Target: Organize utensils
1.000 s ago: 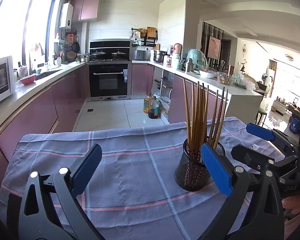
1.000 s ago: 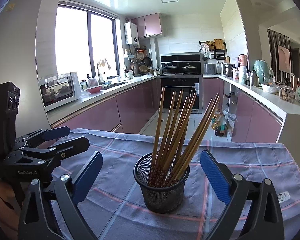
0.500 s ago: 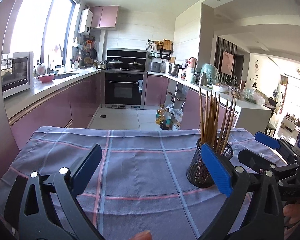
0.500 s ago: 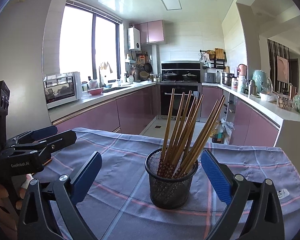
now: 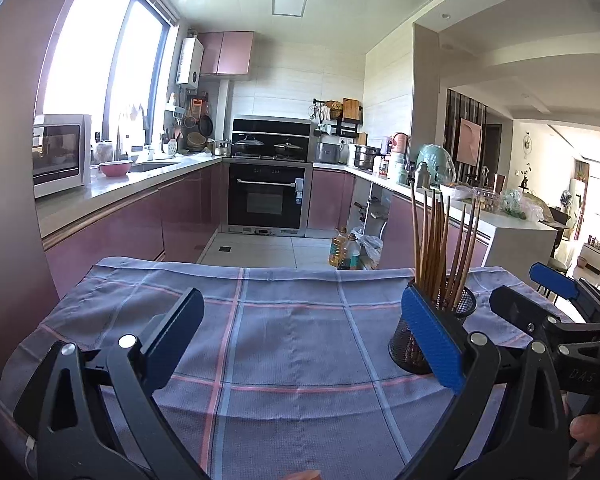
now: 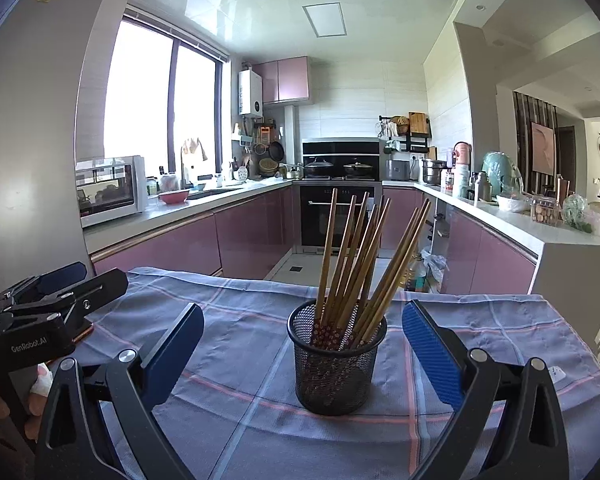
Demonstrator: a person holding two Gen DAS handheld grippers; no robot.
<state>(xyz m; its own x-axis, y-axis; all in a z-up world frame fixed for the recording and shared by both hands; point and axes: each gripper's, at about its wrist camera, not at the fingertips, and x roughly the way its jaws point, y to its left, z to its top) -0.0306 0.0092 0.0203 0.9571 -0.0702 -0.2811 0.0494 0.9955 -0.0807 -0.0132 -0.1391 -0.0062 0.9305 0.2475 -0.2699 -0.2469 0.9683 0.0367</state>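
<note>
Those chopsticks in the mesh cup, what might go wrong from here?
The chopsticks stand tall and splayed in the light mesh cup; a sideways nudge from the open right tool could tip it over. The cloth might also slide or bunch underneath. Pulling one stick could drag its neighbours out.

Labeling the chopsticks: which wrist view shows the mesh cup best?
Right wrist view: the mesh cup stands centred between the open jaws, unblocked, with the chopsticks fanned out. In the left wrist view the cup sits far right, partly hidden behind a blue jaw pad.
</note>
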